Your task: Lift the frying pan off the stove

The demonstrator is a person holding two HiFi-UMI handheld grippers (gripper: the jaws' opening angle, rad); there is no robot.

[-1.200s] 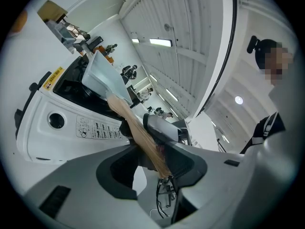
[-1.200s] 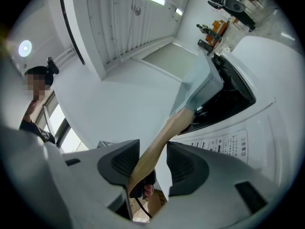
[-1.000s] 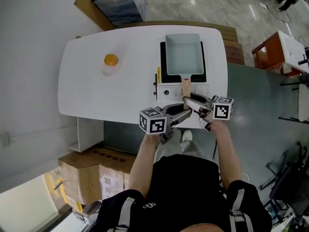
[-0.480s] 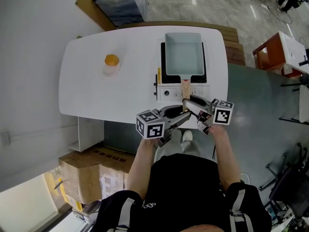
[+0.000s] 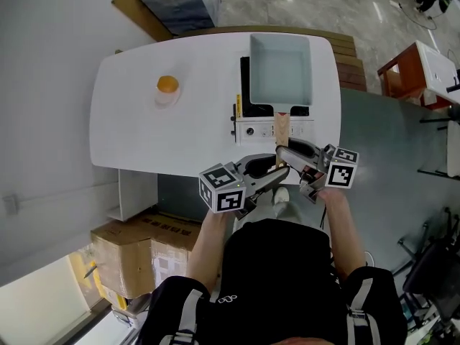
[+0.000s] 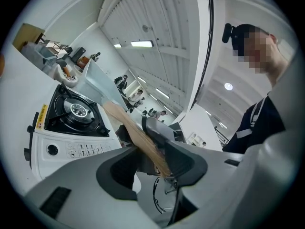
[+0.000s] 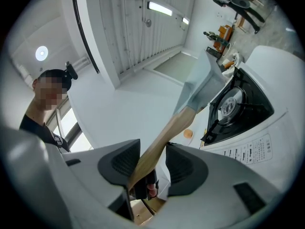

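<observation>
The frying pan (image 5: 280, 67) is square and pale grey-blue, with a flat wooden handle (image 5: 282, 126). It hangs tilted above the portable gas stove (image 5: 269, 130), and the black burner (image 6: 76, 109) lies bare beneath it. My left gripper (image 5: 272, 176) comes in from the left and is shut on the handle's near end (image 6: 143, 140). My right gripper (image 5: 286, 152) comes in from the right and is shut on the same handle (image 7: 164, 140), just ahead of the left one. In the right gripper view the pan (image 7: 202, 87) rises clear of the burner (image 7: 238, 101).
The stove stands at the near right of a white table (image 5: 187, 131). An orange object in a clear cup (image 5: 167, 86) sits at the table's left. Cardboard boxes (image 5: 136, 250) lie on the floor at lower left. A brown bench (image 5: 346, 60) runs behind the table.
The pan has come up off the stove and looks larger and farther up the head view. Both grippers stay on the handle and have shifted slightly right.
</observation>
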